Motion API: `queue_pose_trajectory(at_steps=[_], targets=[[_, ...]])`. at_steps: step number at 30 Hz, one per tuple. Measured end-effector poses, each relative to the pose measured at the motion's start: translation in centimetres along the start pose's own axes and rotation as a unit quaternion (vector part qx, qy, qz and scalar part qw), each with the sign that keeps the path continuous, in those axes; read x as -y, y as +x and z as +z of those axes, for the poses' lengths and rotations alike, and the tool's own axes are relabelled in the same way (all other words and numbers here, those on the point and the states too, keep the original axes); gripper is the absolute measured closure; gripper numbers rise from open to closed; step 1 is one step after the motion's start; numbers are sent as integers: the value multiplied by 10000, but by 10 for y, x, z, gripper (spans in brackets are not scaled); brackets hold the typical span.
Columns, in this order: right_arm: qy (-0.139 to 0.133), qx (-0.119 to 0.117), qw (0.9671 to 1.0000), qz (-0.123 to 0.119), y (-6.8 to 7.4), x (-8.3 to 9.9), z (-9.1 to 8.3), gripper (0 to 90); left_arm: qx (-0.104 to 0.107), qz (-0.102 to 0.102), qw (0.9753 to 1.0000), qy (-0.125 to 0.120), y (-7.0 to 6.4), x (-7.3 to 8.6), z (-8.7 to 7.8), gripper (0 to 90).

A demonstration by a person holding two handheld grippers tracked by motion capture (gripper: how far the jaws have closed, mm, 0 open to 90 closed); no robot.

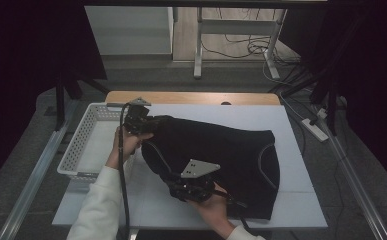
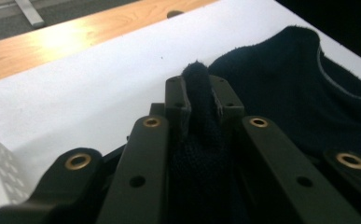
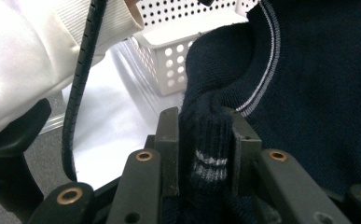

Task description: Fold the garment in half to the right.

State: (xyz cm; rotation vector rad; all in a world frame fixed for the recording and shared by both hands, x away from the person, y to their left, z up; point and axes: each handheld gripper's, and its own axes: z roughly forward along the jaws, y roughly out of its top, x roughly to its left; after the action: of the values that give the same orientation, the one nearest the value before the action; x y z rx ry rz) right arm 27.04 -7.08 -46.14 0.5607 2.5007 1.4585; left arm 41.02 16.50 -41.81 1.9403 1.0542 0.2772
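**Two grippers, one dark sweater, both clamped on**

Two handheld grippers are working a dark navy sweater (image 1: 221, 160) that's spread over the white tabletop (image 1: 301, 200), so I'll use the sweater as the reference for everything, going left to right.

Off past the sweater's left edge sits a white perforated basket (image 1: 88, 145), close by but not under the fabric as far as I can see. A white sleeve (image 1: 98, 205) comes up just left of the sweater too.

At the sweater's far-left corner is the left gripper (image 1: 137, 121). Its jaws are pinched nearly together with a fold of the knit squeezed between them; in the left gripper view (image 2: 197, 93) the fabric pokes up past the jaw tips.

Along the sweater's near edge, a bit left of its middle, is the right gripper (image 1: 193, 187). Same deal: jaws closed tight on a bunched bit of knit with pale stripes, clear in the right gripper view (image 3: 206, 135).

The sweater's right half lies flat on the table, a thin pale seam line (image 1: 262, 160) curving across it.
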Motion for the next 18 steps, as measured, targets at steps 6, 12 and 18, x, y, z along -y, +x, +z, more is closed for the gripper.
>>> queue_pose_trajectory(at_steps=[6,12,18], targets=[[-87,-50,9999,-34,1,-7,-1,702,3,-71,9999,-142,4,0,-9,788],[-57,-80,9999,-36,2,-8,6,703,-2,-91,9998,-190,5,-1,-12,792],[-244,-122,9995,-173,7,-24,2,703,10,-190,9990,-413,12,-1,-29,796]])
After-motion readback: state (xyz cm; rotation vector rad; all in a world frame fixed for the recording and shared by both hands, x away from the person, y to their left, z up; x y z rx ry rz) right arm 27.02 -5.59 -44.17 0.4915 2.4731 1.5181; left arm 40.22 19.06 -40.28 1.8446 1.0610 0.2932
